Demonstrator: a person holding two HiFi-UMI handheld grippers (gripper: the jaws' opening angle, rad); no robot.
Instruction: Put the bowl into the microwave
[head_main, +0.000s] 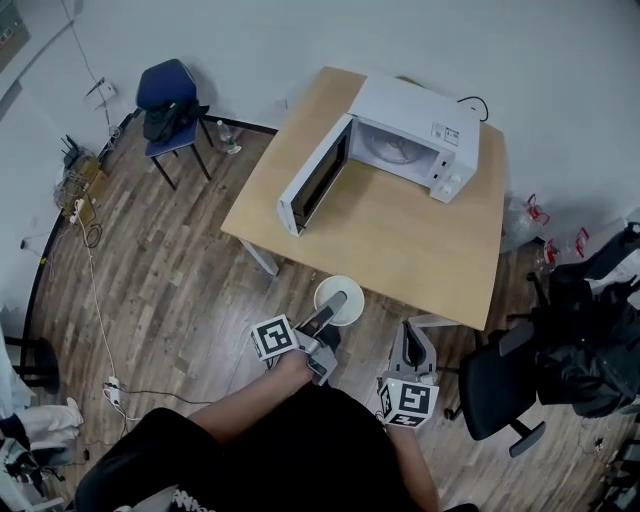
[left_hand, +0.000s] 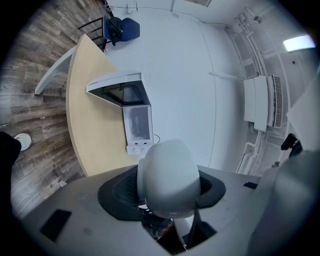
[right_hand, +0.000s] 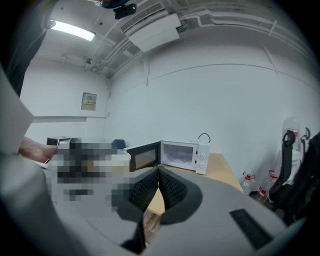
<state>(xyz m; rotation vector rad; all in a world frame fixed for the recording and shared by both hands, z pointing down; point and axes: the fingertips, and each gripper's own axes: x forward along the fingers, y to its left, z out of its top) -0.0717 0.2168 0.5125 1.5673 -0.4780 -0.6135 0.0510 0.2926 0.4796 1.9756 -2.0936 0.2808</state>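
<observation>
While the left gripper (head_main: 333, 306) holds the white bowl (head_main: 353, 303) clamped between its jaws, the bowl hangs over the wooden floor (head_main: 180, 260), just off the near edge of the table (head_main: 400, 245) and well apart from the microwave (head_main: 415, 140); the right gripper (head_main: 414, 330) is beside it at the same table edge, jaws closed pad to pad with nothing between them, as the right gripper view confirms. The microwave stands at the far end of the table with its door (head_main: 315, 180) swung fully open to the left of the cavity; the tabletop between bowl and cavity is bare wood, and the open door is the only part projecting toward the approach. Surrounding items: a blue chair (head_main: 168, 95) with a dark garment on it near the wall; a bottle (head_main: 225, 135) on the floor beside it; cables (head_main: 95, 300) along the left wall; a black office chair (head_main: 500, 385) just right of the table; dark bags (head_main: 590, 340) beyond it. In the head view one jaw crosses the bowl's opening, so its contents cannot be determined; in the left gripper view the bowl (left_hand: 169, 180) covers most of both pads, so the exact contact points cannot be made out; the far wall of the cavity is hard to read.
</observation>
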